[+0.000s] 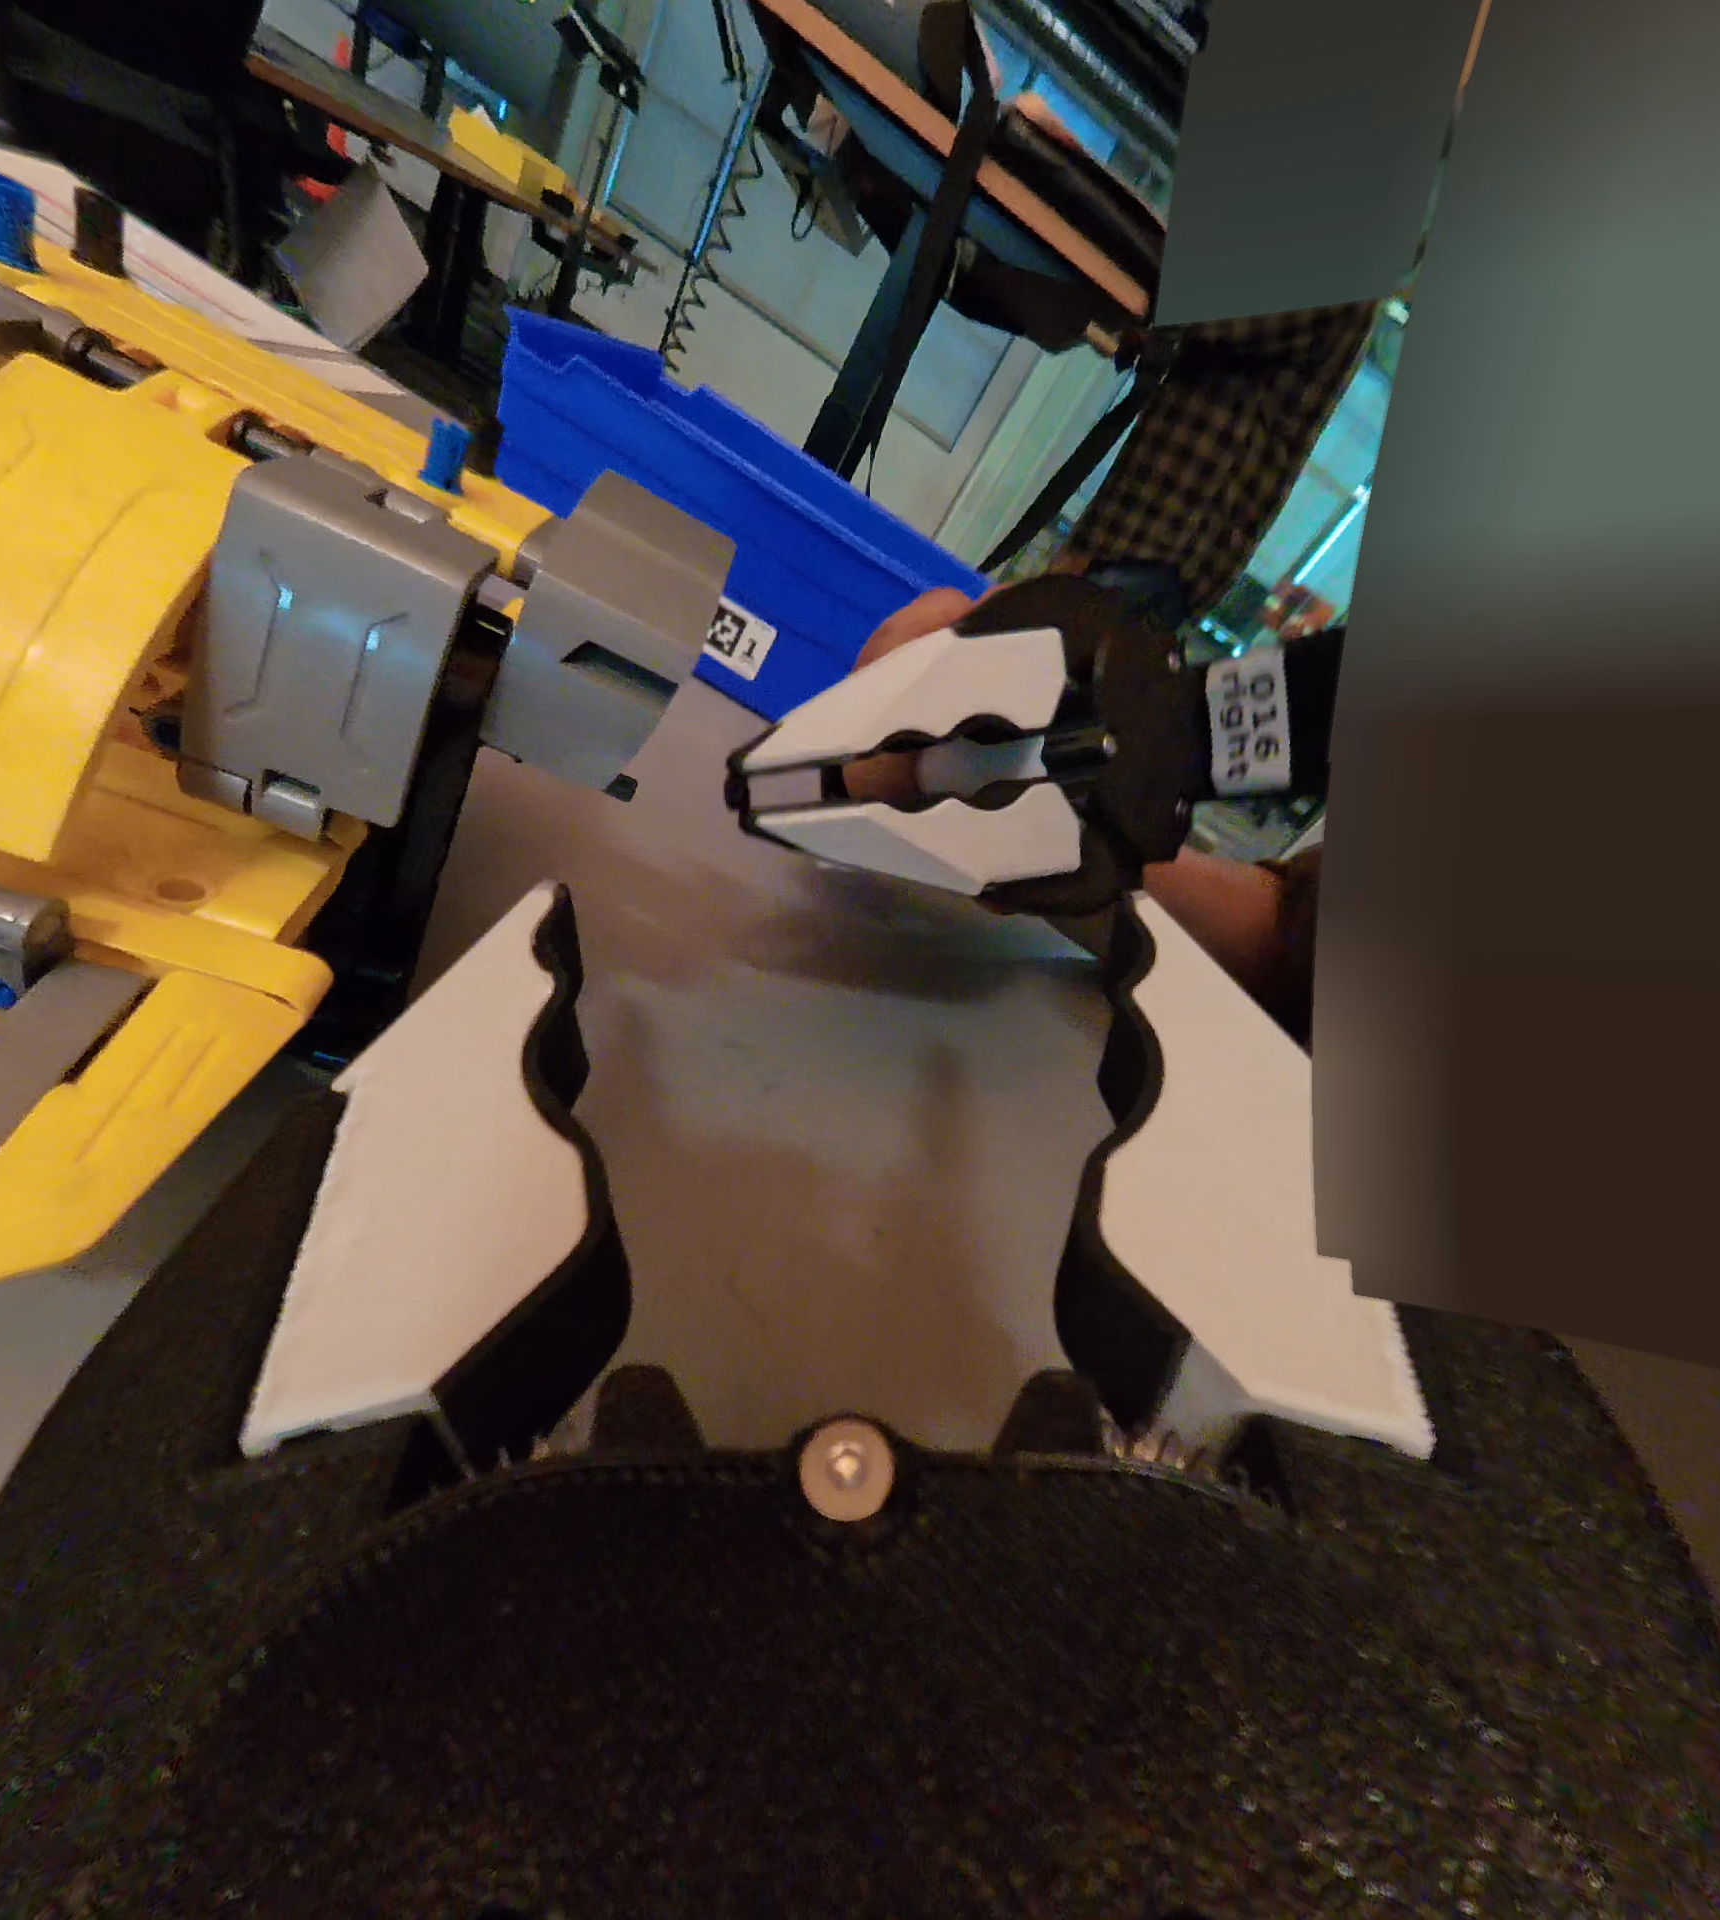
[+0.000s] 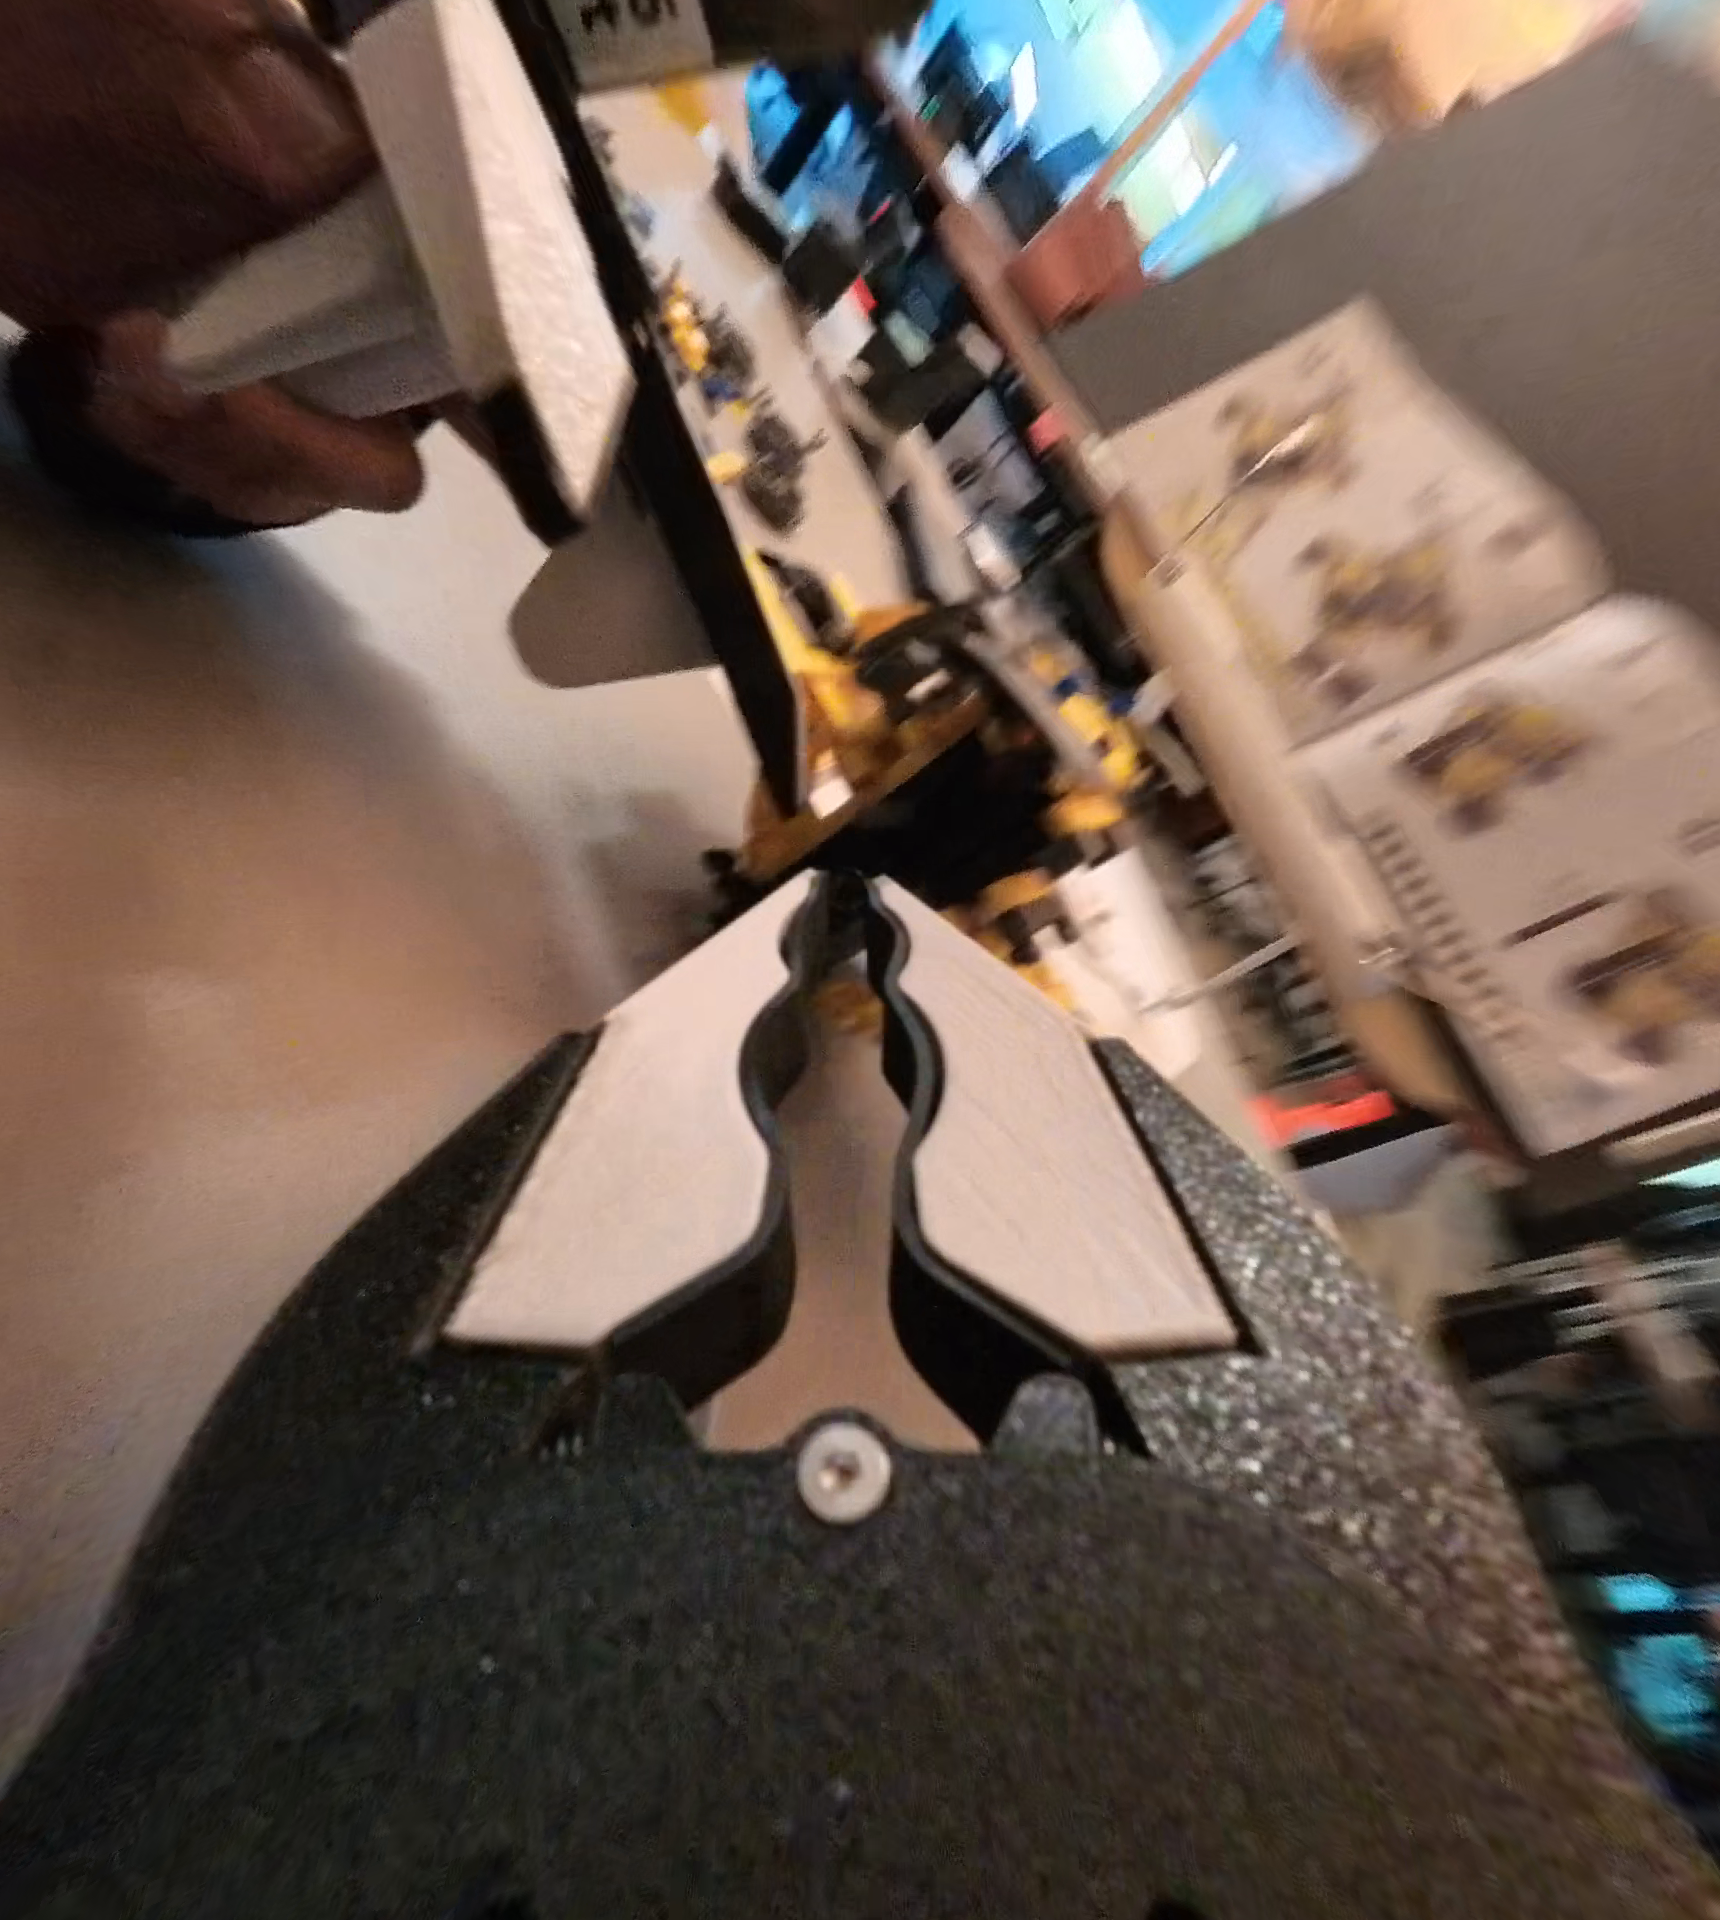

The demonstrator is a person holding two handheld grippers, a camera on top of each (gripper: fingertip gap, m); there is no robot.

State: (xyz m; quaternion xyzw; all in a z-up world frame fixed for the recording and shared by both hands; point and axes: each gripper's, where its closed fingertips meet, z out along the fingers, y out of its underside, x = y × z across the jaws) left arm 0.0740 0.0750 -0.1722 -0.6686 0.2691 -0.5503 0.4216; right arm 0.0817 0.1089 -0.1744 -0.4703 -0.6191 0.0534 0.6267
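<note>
My left gripper is open and empty, low over the grey table. A yellow and grey brick-built model stands just to its left, with a grey end piece sticking out to the right. My right gripper points left at that end piece, a short gap away. In the blurred right wrist view my right gripper is shut on a small black piece at its tips, in front of the model. A hand holds the left gripper's white finger at the upper left.
A blue bin stands on the table behind the model. Black-framed desks fill the background. Printed boxes are stacked to the right of the model. A person in a checked sleeve stands behind the right gripper. The grippers' ends are close to 4 cm from one another.
</note>
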